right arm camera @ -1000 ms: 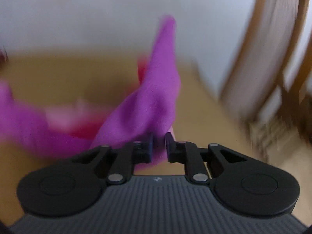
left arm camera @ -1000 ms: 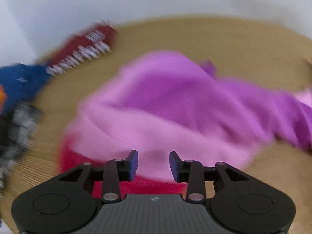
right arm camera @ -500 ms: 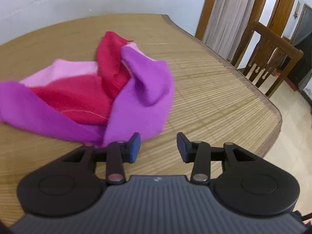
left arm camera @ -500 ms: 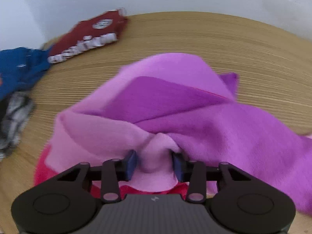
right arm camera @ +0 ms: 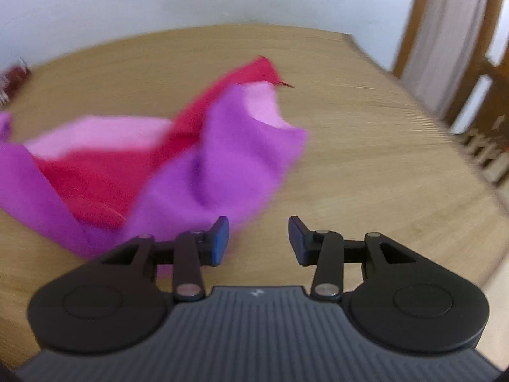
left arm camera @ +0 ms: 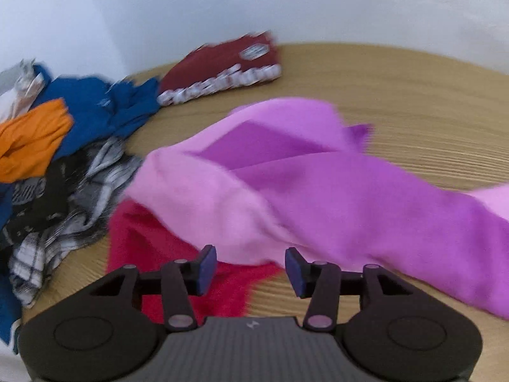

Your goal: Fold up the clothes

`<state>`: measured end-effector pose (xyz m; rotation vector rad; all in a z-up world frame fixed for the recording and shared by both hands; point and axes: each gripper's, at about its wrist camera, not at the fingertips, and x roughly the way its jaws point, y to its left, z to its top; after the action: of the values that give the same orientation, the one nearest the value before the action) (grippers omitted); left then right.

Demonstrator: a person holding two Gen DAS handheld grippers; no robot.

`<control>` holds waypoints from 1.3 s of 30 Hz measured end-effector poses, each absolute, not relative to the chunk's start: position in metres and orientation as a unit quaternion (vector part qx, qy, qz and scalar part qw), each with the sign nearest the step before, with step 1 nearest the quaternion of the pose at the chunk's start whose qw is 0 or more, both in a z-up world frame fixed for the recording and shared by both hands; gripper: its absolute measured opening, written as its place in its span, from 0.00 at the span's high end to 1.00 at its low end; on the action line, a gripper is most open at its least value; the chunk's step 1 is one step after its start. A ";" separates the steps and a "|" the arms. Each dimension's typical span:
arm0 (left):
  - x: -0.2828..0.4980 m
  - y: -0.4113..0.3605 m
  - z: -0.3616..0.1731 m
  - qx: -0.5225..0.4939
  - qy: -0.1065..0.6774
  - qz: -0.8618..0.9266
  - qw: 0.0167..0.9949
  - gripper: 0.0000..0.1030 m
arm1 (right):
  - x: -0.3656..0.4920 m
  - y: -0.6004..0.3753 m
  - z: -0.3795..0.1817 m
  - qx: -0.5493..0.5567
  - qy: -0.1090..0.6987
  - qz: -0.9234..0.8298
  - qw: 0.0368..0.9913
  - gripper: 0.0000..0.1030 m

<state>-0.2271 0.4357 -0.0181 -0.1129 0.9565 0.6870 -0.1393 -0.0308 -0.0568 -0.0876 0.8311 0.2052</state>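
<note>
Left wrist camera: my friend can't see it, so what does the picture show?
An open tool hovers over a crumpled pink, purple and red cloth on a wooden table. A messy clothes pile lies left, and a folded dark red shirt behind.

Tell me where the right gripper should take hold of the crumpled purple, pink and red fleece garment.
Probably the purple flap nearest the open right gripper, approached from the near table edge. It stands up in a loose fold off the woven bamboo table mat, so a finger could slide under. The garment's far red corner looks harder to reach.
</note>
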 end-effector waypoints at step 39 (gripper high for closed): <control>-0.106 0.163 -0.071 0.103 0.493 -0.047 0.863 0.39 | -0.158 -0.064 -0.100 -0.047 0.472 0.077 0.877 0.86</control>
<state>-0.1058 0.1633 -0.0706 0.2166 1.0326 -0.0975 -0.1584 -0.0644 -0.0998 -0.0971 0.9855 0.1615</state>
